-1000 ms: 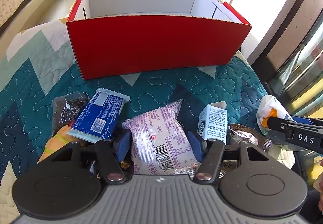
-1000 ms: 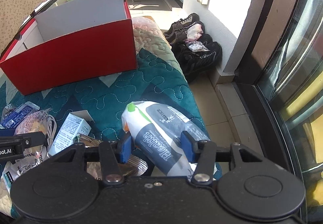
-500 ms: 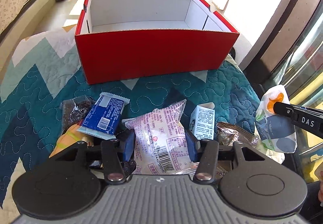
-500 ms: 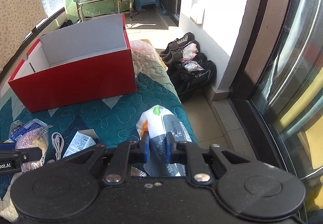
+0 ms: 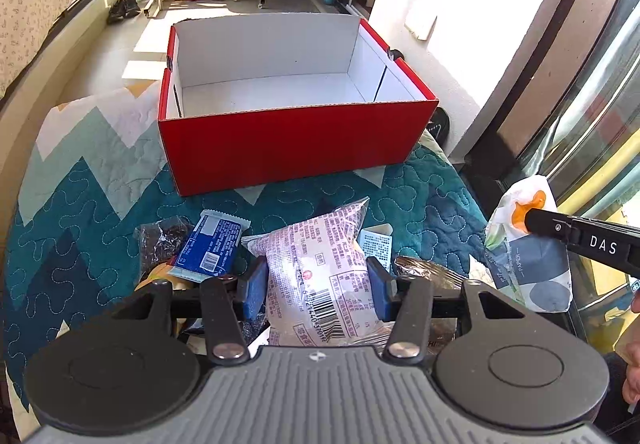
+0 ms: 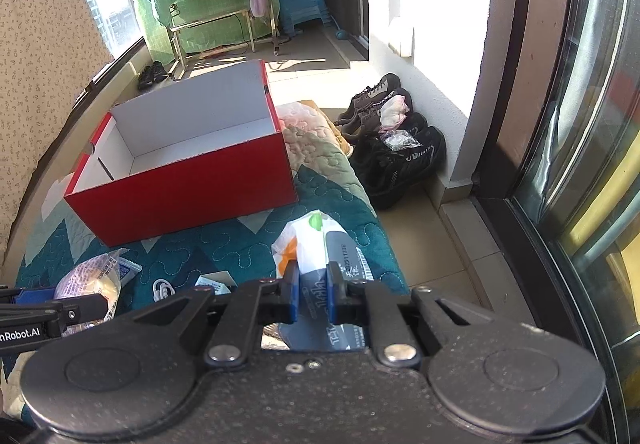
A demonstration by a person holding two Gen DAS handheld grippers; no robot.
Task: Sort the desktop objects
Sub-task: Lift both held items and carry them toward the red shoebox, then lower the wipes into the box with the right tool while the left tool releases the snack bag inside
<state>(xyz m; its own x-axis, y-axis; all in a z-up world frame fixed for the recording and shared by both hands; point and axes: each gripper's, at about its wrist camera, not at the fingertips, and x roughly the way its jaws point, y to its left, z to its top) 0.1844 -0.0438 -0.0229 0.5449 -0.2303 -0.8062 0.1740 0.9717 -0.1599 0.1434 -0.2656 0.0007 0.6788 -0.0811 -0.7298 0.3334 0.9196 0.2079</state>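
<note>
An empty red box (image 5: 288,144) with a white inside stands on the teal quilt; it also shows in the right wrist view (image 6: 184,188). My left gripper (image 5: 316,286) is shut on a pink snack bag (image 5: 320,276) and holds it above the pile. My right gripper (image 6: 313,294) is shut on a white and grey tissue pack (image 6: 320,244), lifted off the quilt; the pack also shows at the right of the left wrist view (image 5: 528,256).
A blue wrapper (image 5: 212,248), a dark packet (image 5: 164,240), a small white carton (image 5: 378,244) and a foil wrapper (image 5: 428,270) lie on the quilt (image 5: 80,244). A white cable (image 6: 162,290) lies nearby. Shoes (image 6: 396,148) stand on the floor right of the quilt.
Both grippers have risen and drawn back from the box. The right gripper closed on the tissue pack and lifted it. The left gripper closed on the pink snack bag and raised it.
</note>
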